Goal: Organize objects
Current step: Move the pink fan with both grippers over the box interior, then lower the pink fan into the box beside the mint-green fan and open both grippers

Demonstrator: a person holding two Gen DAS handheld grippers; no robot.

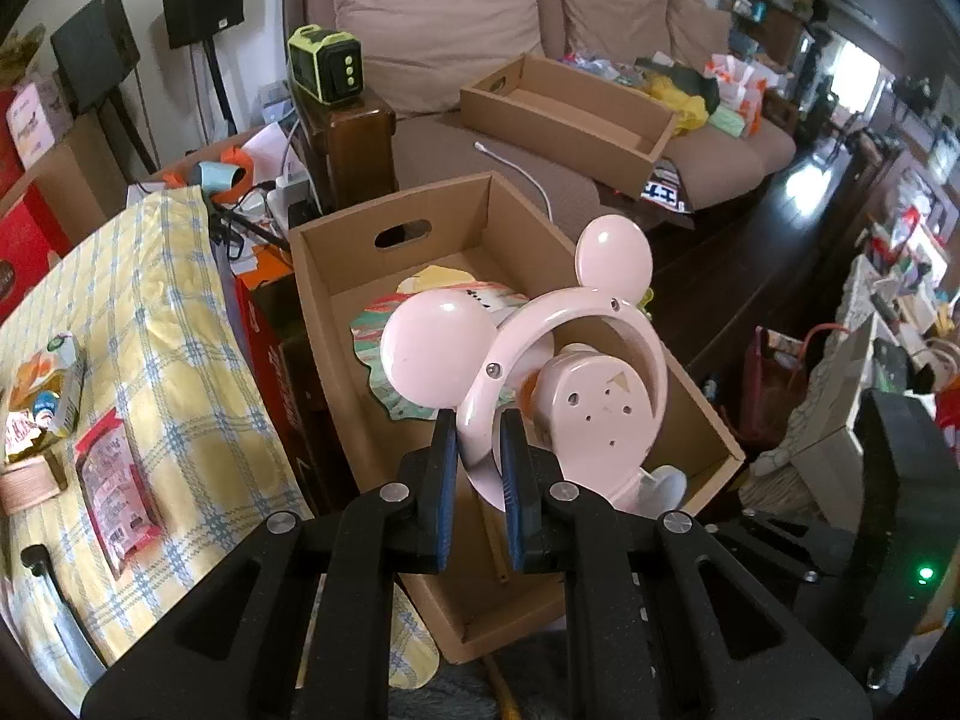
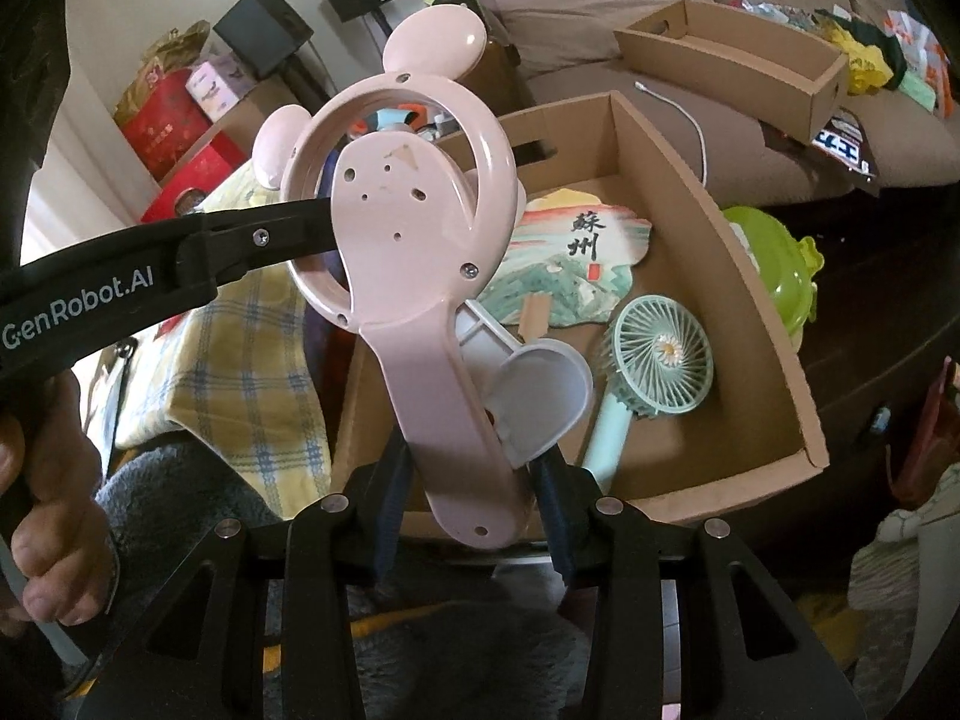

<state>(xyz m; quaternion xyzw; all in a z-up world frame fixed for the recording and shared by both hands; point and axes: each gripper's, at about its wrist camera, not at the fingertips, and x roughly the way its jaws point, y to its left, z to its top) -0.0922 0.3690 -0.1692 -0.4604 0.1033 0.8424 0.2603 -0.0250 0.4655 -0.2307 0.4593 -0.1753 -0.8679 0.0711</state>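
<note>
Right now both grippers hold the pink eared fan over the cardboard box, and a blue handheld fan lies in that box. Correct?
Not quite: the handheld fan in the cardboard box is mint green, not blue, as the right wrist view shows. The left gripper and right gripper do hold the pink eared fan.

White lettering "GenRobot.AI" runs along the black arm of the left tool, seen from the right wrist view. Black brush characters "蘇州" stand on a painted paper fan lying in the cardboard box, with a small red seal mark just below them. Print on the red packet and red boxes is too blurred to read.
</note>
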